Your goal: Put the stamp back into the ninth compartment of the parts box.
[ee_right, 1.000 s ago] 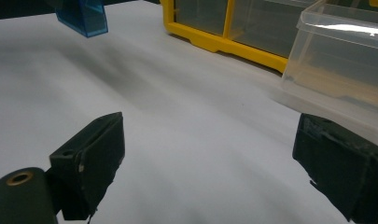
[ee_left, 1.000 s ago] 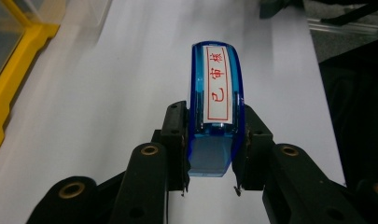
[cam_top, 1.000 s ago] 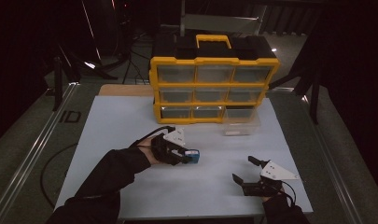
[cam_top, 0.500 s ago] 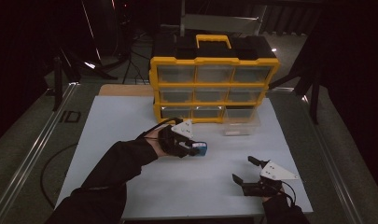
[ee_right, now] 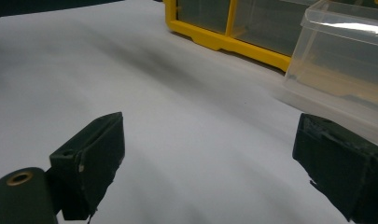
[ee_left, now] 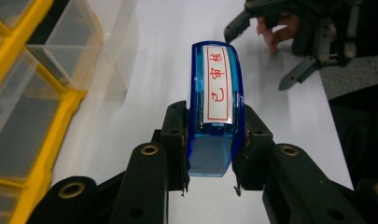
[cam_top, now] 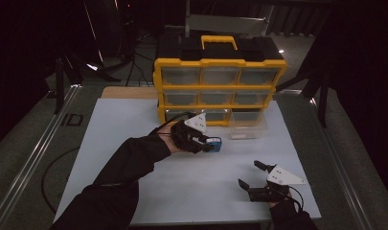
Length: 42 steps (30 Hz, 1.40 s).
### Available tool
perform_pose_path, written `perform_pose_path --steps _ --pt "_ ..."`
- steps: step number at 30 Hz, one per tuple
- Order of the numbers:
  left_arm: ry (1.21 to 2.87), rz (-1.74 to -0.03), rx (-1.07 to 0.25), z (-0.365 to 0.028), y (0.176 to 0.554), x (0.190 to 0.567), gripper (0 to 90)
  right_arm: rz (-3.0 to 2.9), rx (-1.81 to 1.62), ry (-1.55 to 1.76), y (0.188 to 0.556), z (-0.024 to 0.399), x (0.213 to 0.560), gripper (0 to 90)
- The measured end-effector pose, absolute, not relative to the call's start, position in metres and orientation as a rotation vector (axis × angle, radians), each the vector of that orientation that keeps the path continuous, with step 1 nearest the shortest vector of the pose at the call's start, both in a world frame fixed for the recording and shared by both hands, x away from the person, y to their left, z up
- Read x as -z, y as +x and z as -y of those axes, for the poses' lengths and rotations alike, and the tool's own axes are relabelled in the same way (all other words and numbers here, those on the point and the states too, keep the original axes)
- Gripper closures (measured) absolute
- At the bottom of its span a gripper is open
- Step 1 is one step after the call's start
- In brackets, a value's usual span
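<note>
A small blue translucent stamp (ee_left: 216, 107) with a white label and red characters sits between the jaws of my left gripper (ee_left: 210, 154), which is shut on it. From above, that gripper (cam_top: 211, 143) holds the blue stamp (cam_top: 214, 143) above the white mat, just in front of the yellow drawer cabinet (cam_top: 220, 86). A clear plastic drawer (cam_top: 247, 127) stands pulled out on the mat to the right of the stamp. My right gripper (cam_top: 253, 175) rests near the mat's front right, jaws wide apart with nothing between them; its view has the clear drawer (ee_right: 345, 70) ahead.
The white mat (cam_top: 134, 129) covers the tabletop. The yellow cabinet with several clear drawers stands at the back centre. Metal rails run along both table sides, with dark stands and cables behind.
My left gripper has carried the blue stamp up and away from me to the right, toward the cabinet and the pulled-out drawer. The right gripper has stayed put.
</note>
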<state>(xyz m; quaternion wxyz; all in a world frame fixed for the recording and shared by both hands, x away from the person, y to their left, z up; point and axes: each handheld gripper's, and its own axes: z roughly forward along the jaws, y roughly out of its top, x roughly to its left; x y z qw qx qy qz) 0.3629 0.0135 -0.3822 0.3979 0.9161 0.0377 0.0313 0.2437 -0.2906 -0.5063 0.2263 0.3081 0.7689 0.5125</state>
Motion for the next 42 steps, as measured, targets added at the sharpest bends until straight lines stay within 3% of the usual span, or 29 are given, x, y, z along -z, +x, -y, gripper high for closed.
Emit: perform_pose_path --steps 42 --pt "2.209 -0.114 -0.150 0.055 0.410 0.351 69.7 -2.117 -1.425 0.849 0.243 0.291 0.506 9.2"
